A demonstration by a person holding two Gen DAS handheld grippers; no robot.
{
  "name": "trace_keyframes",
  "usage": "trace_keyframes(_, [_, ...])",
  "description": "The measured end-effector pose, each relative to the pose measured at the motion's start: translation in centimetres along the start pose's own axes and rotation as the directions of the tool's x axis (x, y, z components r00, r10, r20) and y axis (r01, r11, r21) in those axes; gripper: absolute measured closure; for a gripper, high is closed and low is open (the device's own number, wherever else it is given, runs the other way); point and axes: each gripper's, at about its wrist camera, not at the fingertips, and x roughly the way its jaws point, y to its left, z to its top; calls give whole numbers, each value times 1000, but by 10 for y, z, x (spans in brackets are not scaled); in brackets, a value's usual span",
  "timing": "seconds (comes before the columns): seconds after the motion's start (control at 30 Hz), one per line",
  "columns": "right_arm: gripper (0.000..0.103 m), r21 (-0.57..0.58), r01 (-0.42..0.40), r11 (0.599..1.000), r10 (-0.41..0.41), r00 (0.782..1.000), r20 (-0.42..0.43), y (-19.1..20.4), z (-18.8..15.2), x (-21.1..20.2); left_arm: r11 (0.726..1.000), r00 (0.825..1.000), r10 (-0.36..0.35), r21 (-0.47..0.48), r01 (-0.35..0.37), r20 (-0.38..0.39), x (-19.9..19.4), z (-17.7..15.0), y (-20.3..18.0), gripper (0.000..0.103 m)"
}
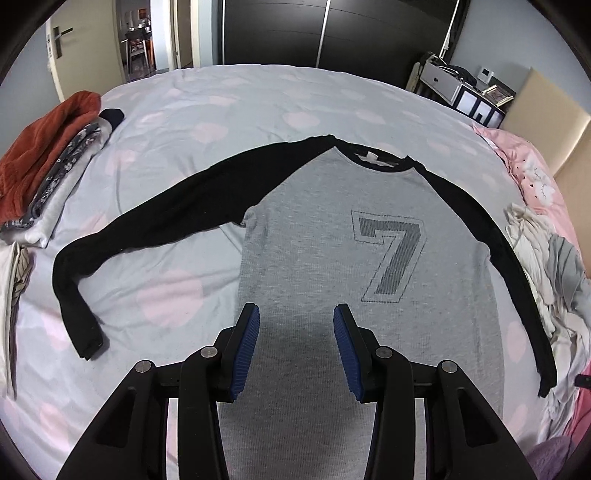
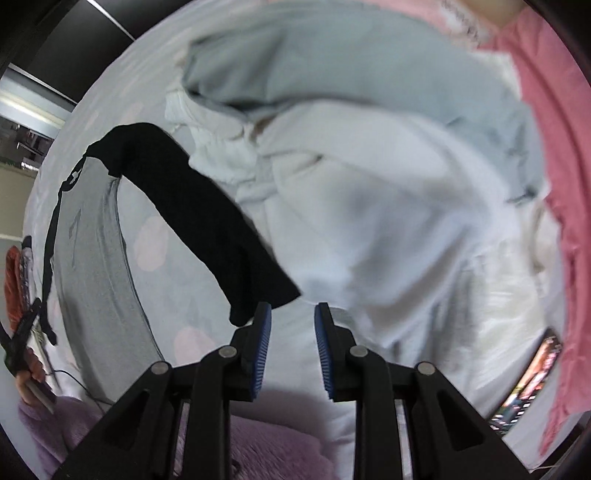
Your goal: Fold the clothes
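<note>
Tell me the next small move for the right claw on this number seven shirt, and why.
Probably bring the right claw slightly left and down over the black sleeve cuff and close. The shirt lies flat with both sleeves spread, and the claw stands open, empty, just beside that cuff.

Bed (image 1: 229,107), covered by a pale sheet with pink spots. Beyond it, a dark wardrobe (image 1: 332,33) and, at left, an open doorway (image 1: 138,37). At right, a white drawer unit (image 1: 443,79), picture frames (image 1: 496,94) and a light wooden headboard (image 1: 546,122). Pink flowered bedding (image 1: 532,173) lies along the bed's right edge.
</note>
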Motion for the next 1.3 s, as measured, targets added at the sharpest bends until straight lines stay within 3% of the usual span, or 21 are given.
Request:
trace_keyframes(0.13, [79, -9, 11, 1000, -11, 998, -59, 7, 12, 20, 1000, 1000, -9, 26, 9, -6, 4, 0, -3, 59])
trace_keyframes(0.47, [80, -16, 128, 992, -129, 979, -159, 14, 26, 60, 999, 999, -37, 7, 37, -22, 15, 7, 7, 59])
trace_keyframes(0.67, [97, -40, 163, 986, -167, 976, -137, 25, 20, 55, 999, 998, -55, -1, 55, -29, 18, 9, 10, 59])
trace_keyframes(0.87, [99, -74, 202, 977, -207, 975, -78, 51, 23, 20, 998, 998, -67, -17, 66, -19, 14, 11, 16, 59])
trace_keyframes(1.1, [99, -80, 268, 960, -265, 963, 41, 89, 52, -57, 994, 995, -96, -65, 93, -36, 17, 15, 34, 59])
trace_keyframes(1.2, [99, -68, 315, 947, -308, 946, 99, 111, 69, -93, 991, 994, -106, -87, 102, -39, 19, 18, 43, 59])
trace_keyframes(1.3, [99, -43, 392, 919, -380, 910, 168, 141, 97, -123, 988, 992, -117, -106, 113, -36, 20, 20, 52, 59])
